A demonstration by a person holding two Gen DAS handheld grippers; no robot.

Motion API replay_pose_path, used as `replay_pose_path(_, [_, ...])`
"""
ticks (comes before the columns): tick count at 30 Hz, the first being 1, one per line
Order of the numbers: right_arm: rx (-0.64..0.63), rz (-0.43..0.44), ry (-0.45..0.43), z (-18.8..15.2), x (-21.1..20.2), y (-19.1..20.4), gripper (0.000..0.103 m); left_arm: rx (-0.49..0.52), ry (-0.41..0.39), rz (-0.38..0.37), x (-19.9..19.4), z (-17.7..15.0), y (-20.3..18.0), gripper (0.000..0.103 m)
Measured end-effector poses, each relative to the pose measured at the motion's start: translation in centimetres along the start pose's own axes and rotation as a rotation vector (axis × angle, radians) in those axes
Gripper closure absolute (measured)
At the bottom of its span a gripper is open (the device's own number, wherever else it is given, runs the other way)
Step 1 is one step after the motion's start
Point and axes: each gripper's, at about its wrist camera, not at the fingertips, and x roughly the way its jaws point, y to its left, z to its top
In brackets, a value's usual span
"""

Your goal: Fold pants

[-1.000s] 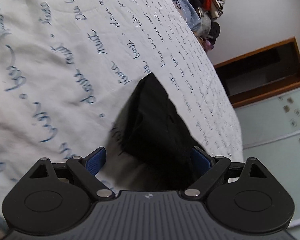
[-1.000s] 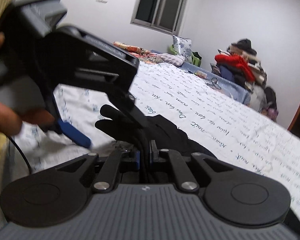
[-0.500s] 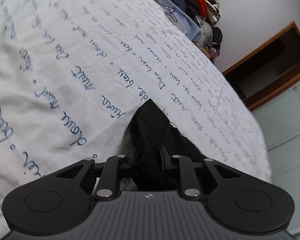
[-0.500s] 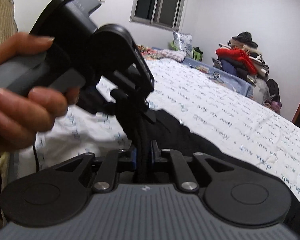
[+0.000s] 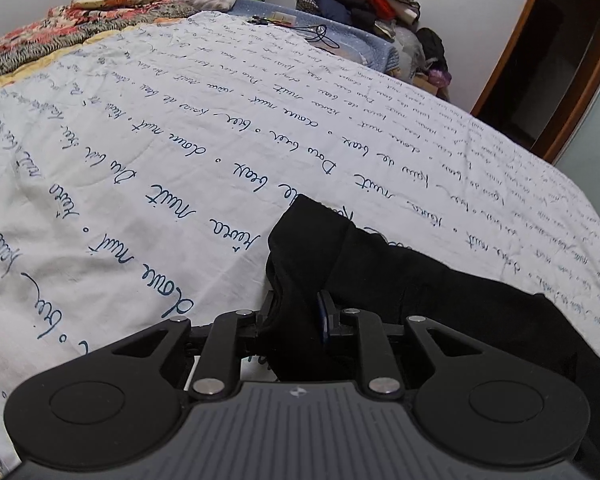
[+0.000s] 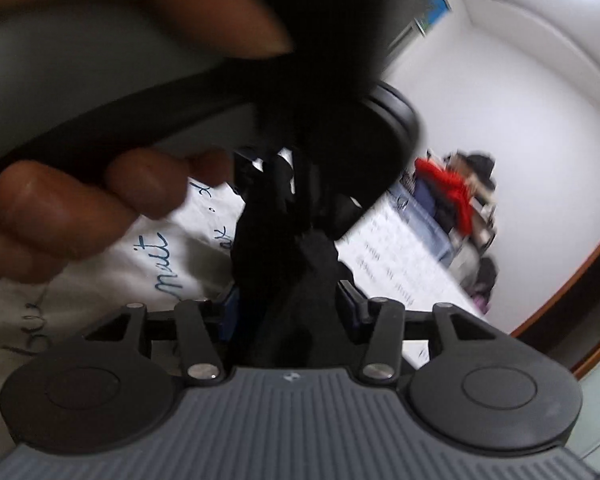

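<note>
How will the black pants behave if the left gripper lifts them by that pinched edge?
Likely floppy: the black pants bunch and crease at the left gripper, so the rest should hang and drag across the bedsheet. Probably light, since a small pinch holds the fold.

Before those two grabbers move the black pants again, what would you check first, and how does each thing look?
1. Left gripper shut on pants: ok.
2. Right gripper gripping pants: not ok, jaws apart around the cloth.
3. Grippers apart: not ok, left one crowds the right view.
4. Bedsheet has bare room ahead: ok.
5. Pants flat: cannot tell.
</note>
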Motion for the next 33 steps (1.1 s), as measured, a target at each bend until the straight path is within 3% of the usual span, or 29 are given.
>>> replay_pose_path(2, [-0.011,0.016,0.013,0.2,0.7,0.3,0.085,0.021,0.0,0.016,0.1,0.0,-0.3,0.082])
replay_pose_path(10, [0.194,0.113,0.005,0.2,0.8,-1.8,0.093,0.059,-0.007,0.059,-0.1,0.0,-0.7,0.07])
replay_pose_path(12, [0.26,0.136,-0.002,0.1,0.7,-2.7,0.095,0.064,0.004,0.062,0.0,0.0,-0.7,0.051])
replay_pose_path(13, [0.289,0.148,-0.005,0.1,0.7,-3.1,0.096,0.066,0.016,0.057,0.1,0.0,-0.8,0.034])
replay_pose_path(14, [0.31,0.156,-0.009,0.0,0.7,-3.4,0.096,0.066,0.022,0.047,0.2,0.0,-0.8,0.029])
replay_pose_path(22, [0.443,0.19,-0.031,-0.7,1.3,-5.4,0.096,0.044,0.044,-0.019,0.2,0.0,-1.1,0.03])
replay_pose_path(24, [0.468,0.185,-0.039,-1.0,1.5,-5.7,0.096,0.054,0.039,-0.037,0.2,0.1,-1.3,0.042])
replay_pose_path(25, [0.478,0.188,-0.042,-1.0,1.6,-5.8,0.096,0.069,0.032,-0.024,0.2,0.1,-1.5,0.055])
replay_pose_path(28, [0.491,0.183,-0.047,-1.4,1.7,-5.8,0.096,0.086,0.026,-0.027,0.3,0.1,-1.7,0.07])
replay_pose_path(33, [0.491,0.219,-0.012,-1.9,2.2,-5.1,0.091,0.118,0.011,-0.014,0.2,-0.3,-2.0,0.078])
